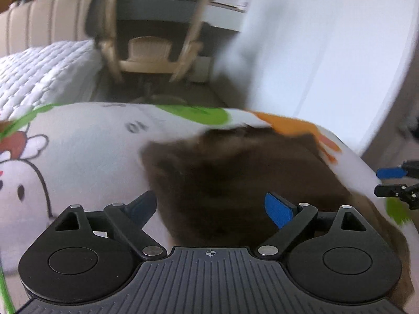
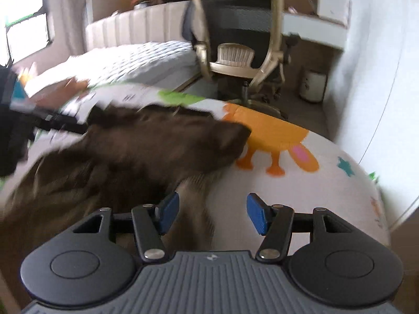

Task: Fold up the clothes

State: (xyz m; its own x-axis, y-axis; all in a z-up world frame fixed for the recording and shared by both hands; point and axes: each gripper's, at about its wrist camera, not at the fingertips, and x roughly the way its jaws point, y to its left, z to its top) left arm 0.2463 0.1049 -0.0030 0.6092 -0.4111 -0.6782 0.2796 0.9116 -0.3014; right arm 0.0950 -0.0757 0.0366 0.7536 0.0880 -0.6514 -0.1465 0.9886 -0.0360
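A dark brown garment [image 1: 235,178] lies bunched on a white cartoon-print cover [image 1: 86,151]. My left gripper [image 1: 212,209] is open just above its near edge, blue pads apart, holding nothing. In the right wrist view the same garment [image 2: 136,157] spreads to the left, with a strip of it running down between the fingers. My right gripper [image 2: 212,214] is open over that strip and the cover [image 2: 301,196]. The right gripper's fingertips also show at the right edge of the left wrist view [image 1: 392,183]. The left gripper shows at the left edge of the right wrist view [image 2: 31,115].
A beige office chair [image 2: 241,41] stands beyond the cover's far edge. A white quilted bed [image 2: 125,62] with a padded headboard is at the back left. A white wall [image 1: 327,52] is on the right, and a small white bin [image 2: 313,86] stands on the floor.
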